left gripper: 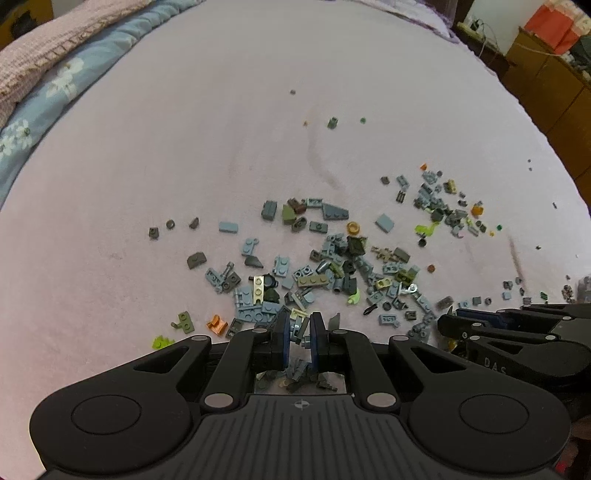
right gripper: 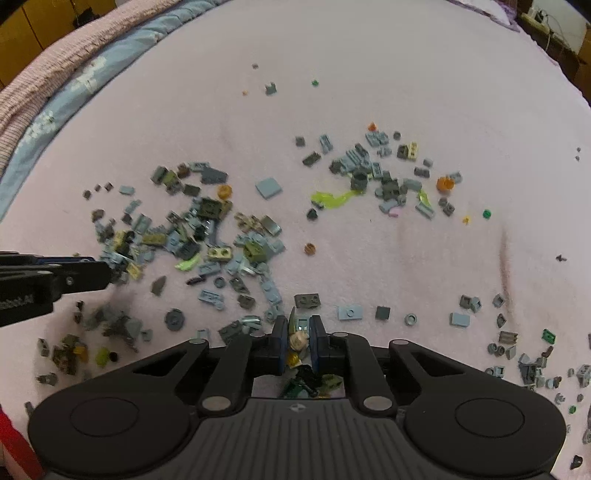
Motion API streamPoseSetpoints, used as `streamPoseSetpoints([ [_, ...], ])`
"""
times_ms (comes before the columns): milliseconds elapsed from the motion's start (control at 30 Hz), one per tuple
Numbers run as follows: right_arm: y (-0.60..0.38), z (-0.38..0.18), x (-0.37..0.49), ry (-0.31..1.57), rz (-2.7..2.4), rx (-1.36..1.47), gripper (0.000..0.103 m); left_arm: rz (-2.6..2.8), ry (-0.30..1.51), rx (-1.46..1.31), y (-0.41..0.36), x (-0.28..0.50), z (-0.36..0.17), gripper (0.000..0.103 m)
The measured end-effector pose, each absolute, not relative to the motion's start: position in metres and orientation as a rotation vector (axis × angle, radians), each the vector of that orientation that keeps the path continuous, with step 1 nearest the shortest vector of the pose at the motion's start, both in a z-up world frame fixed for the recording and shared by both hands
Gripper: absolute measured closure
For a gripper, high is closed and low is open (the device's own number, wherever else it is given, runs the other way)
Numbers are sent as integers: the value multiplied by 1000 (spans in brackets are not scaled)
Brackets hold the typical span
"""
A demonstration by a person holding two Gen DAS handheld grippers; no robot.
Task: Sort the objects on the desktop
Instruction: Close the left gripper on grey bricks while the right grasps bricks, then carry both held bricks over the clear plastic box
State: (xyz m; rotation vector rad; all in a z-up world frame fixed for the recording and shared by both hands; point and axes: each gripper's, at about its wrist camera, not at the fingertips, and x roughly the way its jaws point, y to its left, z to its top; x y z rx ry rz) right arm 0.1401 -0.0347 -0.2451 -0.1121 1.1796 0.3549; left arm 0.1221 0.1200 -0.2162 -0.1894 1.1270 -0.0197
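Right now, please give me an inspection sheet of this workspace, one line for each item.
Surface: pale pink bedsheet, creased, with a dark streak at the right.
Job's things: small building bricks, mostly grey, scattered loose, not yet sorted.
Clutter: floral quilt and pink blanket along the far left edge.
Grippers: left gripper shut on small grey bricks; right gripper shut on a tan piece.
Cables: white cable over the wooden cabinet.
Surroundings: red bag on the cabinet.
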Motion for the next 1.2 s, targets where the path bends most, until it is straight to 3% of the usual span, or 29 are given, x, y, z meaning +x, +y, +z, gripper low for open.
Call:
streamPoseSetpoints([
  [567, -46, -140, 115, 1056, 399, -75, 90, -135, 1000, -136, 100, 107, -135, 91],
  [1200, -120, -44, 65, 915, 294, -29, 90, -359, 872, 1, 11, 94, -54, 91],
])
